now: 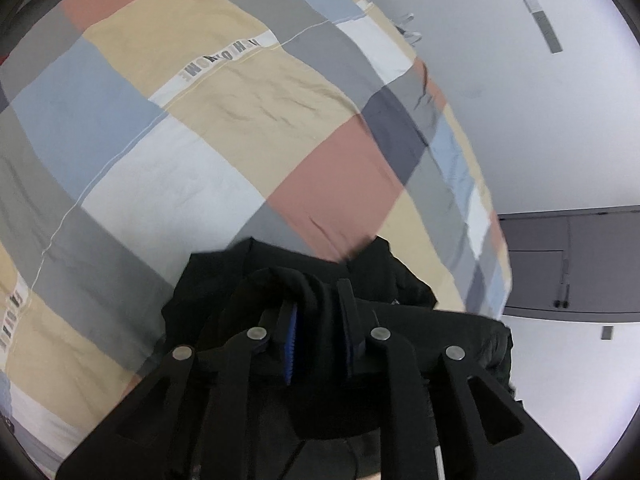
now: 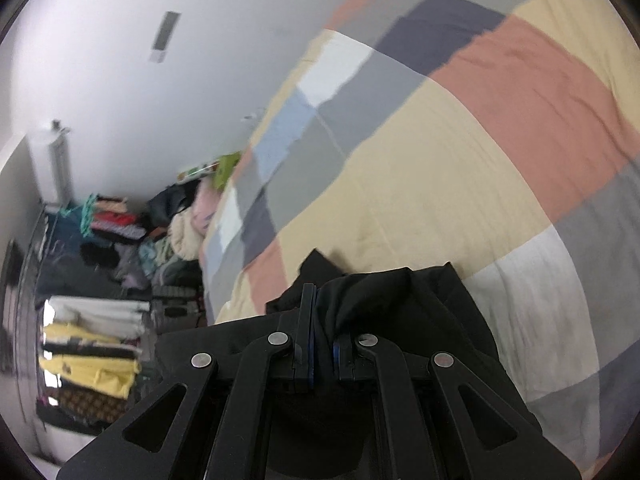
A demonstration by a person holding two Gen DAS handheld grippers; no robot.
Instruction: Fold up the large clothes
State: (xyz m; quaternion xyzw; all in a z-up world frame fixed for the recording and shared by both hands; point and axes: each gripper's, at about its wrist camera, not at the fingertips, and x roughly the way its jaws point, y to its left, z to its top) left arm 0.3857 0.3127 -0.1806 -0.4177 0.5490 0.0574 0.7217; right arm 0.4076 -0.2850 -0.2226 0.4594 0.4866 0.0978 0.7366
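Jaws on my right gripper (image 2: 322, 320) are clenched on a bunched fold of the black garment (image 2: 384, 300); the cloth swallows the right-hand pad, so I see only a sliver of blue there. On my left gripper (image 1: 320, 312) the jaws stand slightly apart with the same black garment (image 1: 320, 276) draped between them; whether the ribbed blue pads (image 1: 292, 344) press it I cannot tell. The fabric is matte and soft, with no seams readable. It lies at the near edge of the bed, on a quilt (image 1: 224, 120) of large pastel blocks, lightly creased cotton, with a printed white strip. Beyond, blurred, are a plain white wall (image 2: 120, 80) and a jumbled heap of clothes (image 2: 120, 240).
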